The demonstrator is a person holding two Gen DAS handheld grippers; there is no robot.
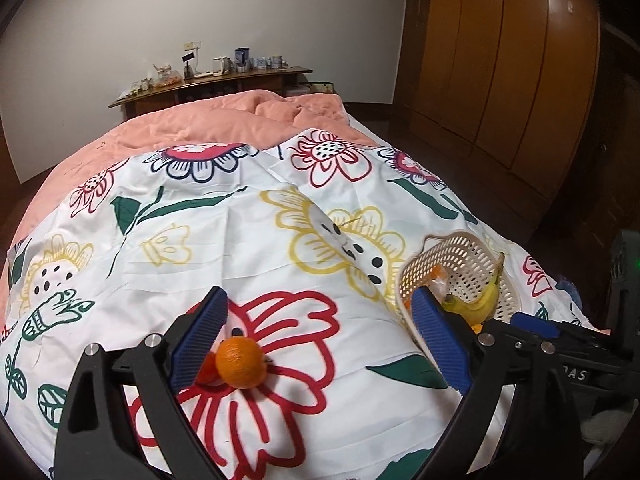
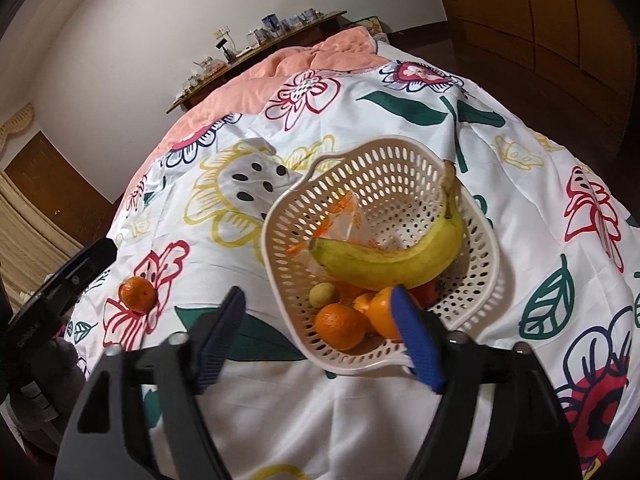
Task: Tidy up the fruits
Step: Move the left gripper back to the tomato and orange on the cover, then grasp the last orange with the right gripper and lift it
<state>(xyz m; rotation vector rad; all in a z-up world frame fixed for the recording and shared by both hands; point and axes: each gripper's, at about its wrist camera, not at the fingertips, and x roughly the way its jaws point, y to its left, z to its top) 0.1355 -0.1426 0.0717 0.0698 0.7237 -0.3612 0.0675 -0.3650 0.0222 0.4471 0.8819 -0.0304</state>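
Note:
An orange (image 1: 241, 362) lies on the flowered sheet, with a small red fruit (image 1: 208, 370) touching its left side. My left gripper (image 1: 320, 344) is open, with the orange close to its left finger. The orange also shows in the right wrist view (image 2: 137, 293). A cream perforated basket (image 2: 476, 292) holds a banana (image 2: 394, 258), two oranges (image 2: 341, 326), a small green fruit (image 2: 322, 295) and a clear wrapper. My right gripper (image 2: 320, 340) is open and empty at the basket's near rim, its right finger over the rim. The basket also shows in the left wrist view (image 1: 460, 256).
The fruit lies on a bed with a white flowered sheet (image 1: 256, 240) over a pink quilt (image 1: 224, 120). A wooden shelf with cups and small items (image 1: 212, 80) stands against the far wall. A wooden wardrobe (image 1: 500, 60) stands to the right.

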